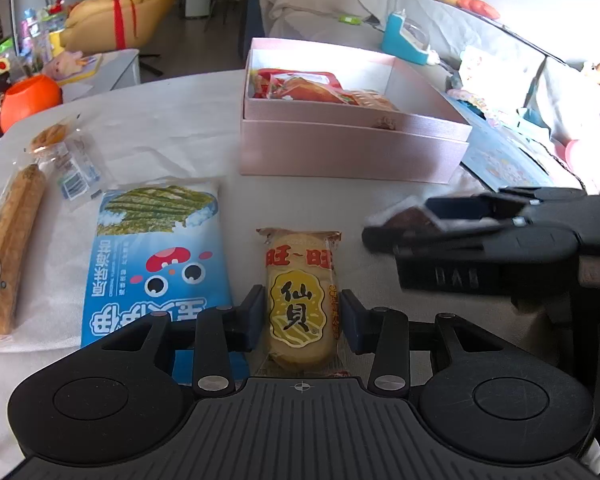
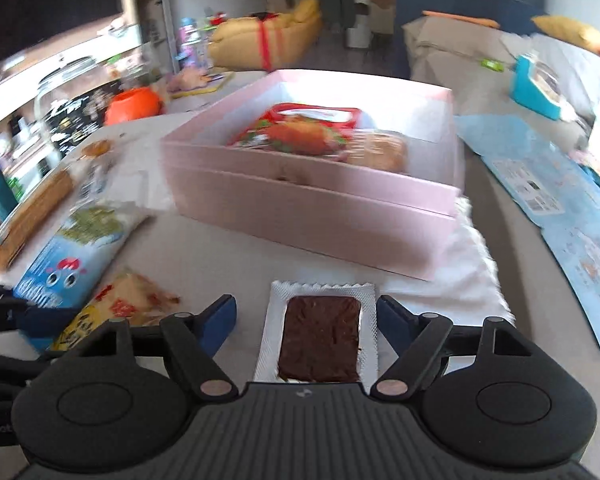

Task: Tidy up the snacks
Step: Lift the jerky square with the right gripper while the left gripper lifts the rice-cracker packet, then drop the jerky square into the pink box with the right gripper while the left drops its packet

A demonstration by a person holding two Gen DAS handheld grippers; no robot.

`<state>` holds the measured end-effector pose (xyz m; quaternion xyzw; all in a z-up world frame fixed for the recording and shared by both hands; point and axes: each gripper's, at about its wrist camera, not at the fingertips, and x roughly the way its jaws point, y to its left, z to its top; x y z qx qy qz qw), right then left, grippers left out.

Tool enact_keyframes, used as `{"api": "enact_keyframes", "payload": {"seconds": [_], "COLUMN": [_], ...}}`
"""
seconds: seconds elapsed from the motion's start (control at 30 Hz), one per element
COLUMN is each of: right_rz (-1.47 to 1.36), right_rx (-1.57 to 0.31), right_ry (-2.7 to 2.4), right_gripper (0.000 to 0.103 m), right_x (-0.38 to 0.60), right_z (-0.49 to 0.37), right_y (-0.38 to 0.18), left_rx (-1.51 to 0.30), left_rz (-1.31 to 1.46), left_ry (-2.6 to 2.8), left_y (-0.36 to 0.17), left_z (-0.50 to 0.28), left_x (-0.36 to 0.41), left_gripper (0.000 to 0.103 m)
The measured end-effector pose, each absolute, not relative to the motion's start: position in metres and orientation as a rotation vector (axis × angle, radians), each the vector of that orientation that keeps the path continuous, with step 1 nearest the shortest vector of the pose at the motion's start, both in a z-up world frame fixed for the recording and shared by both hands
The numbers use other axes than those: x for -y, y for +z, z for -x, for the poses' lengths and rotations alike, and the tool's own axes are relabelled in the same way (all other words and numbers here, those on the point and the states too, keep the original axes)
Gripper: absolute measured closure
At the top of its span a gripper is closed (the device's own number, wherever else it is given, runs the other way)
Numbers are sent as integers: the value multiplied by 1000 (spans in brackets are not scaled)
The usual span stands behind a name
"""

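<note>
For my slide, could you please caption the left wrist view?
Left gripper straddles a rice cracker packet before the pink box.

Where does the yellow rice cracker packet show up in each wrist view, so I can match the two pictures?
Left wrist: the rice cracker packet lies bottom centre, between the left gripper's fingers.
Right wrist: it sits lower left, blurred, left of the right gripper.
Shared landmark: the pink box behind it in both.
</note>
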<state>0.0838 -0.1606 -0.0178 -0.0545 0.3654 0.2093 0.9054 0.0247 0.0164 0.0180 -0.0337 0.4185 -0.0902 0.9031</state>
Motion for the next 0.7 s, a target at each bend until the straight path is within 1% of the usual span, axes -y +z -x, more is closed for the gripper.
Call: {"api": "enact_keyframes", "payload": {"seconds": [0.07, 0.53, 0.7], "right_rz": [149, 183, 180], "right_rx": [-743, -763, -757], "right_ry": [474, 488, 482], "right_gripper": [43, 43, 38], "right_x": [158, 193, 195], "right_z": [-73, -31, -30], "right_y": [-17, -13, -15], "left_rx": [-864, -877, -886], "left_rz": [71, 85, 93], "left_ry": [-186, -199, -211], "left_y": [18, 19, 19], "left_z": [-24, -22, -20], "left_x": [-16, -17, -17], "left_gripper": [59, 59, 59]}}
